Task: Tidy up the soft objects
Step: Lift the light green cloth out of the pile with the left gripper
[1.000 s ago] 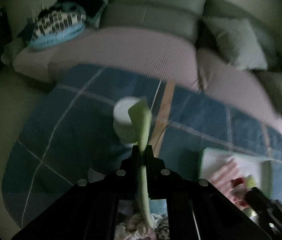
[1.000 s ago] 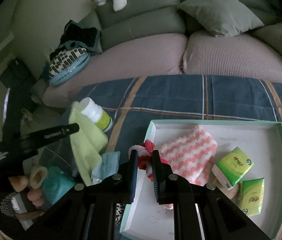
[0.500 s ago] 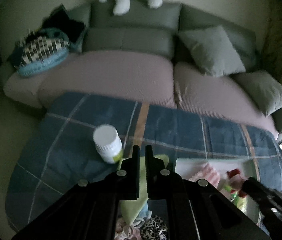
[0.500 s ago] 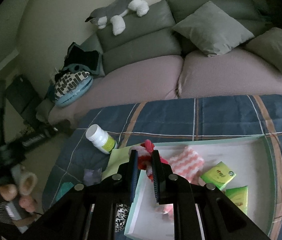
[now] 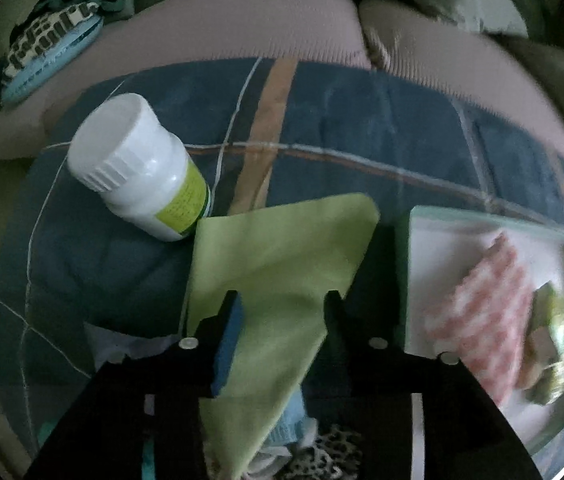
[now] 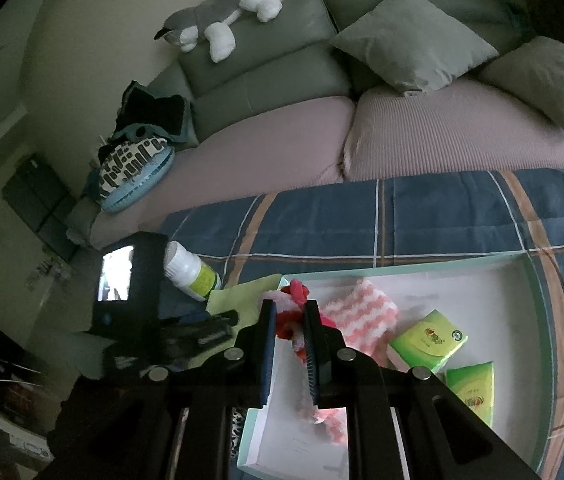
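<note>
My left gripper (image 5: 282,304) is open just above a light green cloth (image 5: 277,264) that lies flat on the blue plaid blanket (image 5: 362,128), beside a lying white bottle (image 5: 141,168). My right gripper (image 6: 289,312) is shut on a red and pink soft item (image 6: 296,294) and holds it over the near left corner of a white tray with a mint rim (image 6: 402,270). In the tray lie a pink striped cloth (image 6: 362,314) and two green tissue packs (image 6: 428,338). The tray (image 5: 418,248) and the striped cloth (image 5: 486,304) also show in the left wrist view.
A couch with pink seat covers (image 6: 282,140), grey cushions (image 6: 410,40) and a plush husky (image 6: 221,20) stands behind. A patterned bag (image 6: 133,168) lies at its left end. More fabrics (image 5: 322,452), one leopard patterned, lie under my left gripper.
My left gripper has lowered the green cloth onto the blanket and opened, letting it go. My right gripper has stayed shut on the red and pink item over the tray.
</note>
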Demonstrator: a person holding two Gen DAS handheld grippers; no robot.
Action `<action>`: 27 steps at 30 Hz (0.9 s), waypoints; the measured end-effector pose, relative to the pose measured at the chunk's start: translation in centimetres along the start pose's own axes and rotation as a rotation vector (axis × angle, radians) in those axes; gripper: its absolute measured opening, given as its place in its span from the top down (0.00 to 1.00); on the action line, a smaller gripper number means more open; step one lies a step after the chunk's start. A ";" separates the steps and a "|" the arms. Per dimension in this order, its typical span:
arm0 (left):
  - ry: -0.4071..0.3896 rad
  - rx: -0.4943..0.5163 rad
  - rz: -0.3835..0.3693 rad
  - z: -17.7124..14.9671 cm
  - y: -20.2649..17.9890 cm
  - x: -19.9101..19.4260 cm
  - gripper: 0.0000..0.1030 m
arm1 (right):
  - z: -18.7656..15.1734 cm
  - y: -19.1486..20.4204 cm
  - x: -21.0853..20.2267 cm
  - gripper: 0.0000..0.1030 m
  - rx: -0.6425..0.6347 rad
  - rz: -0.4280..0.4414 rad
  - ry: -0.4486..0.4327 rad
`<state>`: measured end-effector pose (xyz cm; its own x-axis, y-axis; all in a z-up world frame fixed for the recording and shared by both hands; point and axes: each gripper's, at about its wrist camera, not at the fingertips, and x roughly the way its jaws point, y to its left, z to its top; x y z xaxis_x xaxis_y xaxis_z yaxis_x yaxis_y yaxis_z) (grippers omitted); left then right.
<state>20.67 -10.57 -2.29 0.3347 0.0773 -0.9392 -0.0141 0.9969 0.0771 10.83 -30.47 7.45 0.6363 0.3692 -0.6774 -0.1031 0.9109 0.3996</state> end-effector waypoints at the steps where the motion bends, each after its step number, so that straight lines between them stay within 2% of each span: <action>1: 0.004 0.014 0.035 -0.1 -0.2 0.5 0.53 | 0.0 -0.1 0.1 0.86 0.000 0.000 0.002; 4: 0.031 0.028 0.068 -0.4 -0.4 1.9 0.50 | 0.0 -0.1 0.1 0.86 0.002 -0.001 0.004; 6: 0.026 0.022 0.079 -0.5 -0.3 2.3 0.45 | 0.0 -0.2 0.2 0.86 0.001 -0.002 0.004; 8: 0.017 0.007 0.069 -0.5 -0.2 2.4 0.45 | 0.0 -0.2 0.2 0.86 0.003 -0.002 0.005; 10: 0.011 -0.022 0.046 -0.6 0.1 2.4 0.55 | 0.0 -0.1 0.2 0.86 0.002 -0.003 0.004; 12: 0.013 -0.047 0.015 -0.7 0.6 2.5 0.71 | 0.0 -0.2 0.3 0.86 0.003 -0.001 0.004; 13: 0.012 -0.055 0.014 -0.7 0.7 2.5 0.74 | 0.0 -0.1 0.2 0.86 0.003 -0.002 0.004; 15: 0.010 -0.075 -0.001 -0.7 1.3 2.3 0.88 | 0.0 -0.2 0.3 0.86 0.004 -0.002 0.003; 16: 0.008 -0.092 -0.006 -0.8 1.8 2.3 0.90 | 0.1 -0.3 0.3 0.86 0.006 -0.001 0.002; 19: 0.007 -0.144 -0.041 -0.8 3.0 2.2 0.94 | 0.0 -0.4 0.2 0.86 0.009 0.000 0.000; 24: -0.029 -0.190 -0.059 -1.0 4.4 0.9 0.96 | 0.0 -0.4 0.2 0.86 0.010 0.002 -0.002; 27: -0.057 -0.231 -0.104 -1.2 5.3 -0.3 0.97 | 0.0 -0.4 0.2 0.86 0.011 0.002 -0.004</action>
<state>19.38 -5.33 -2.02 0.3977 -0.0205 -0.9173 -0.1897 0.9763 -0.1041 10.98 -30.75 7.22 0.6389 0.3703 -0.6743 -0.0956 0.9079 0.4080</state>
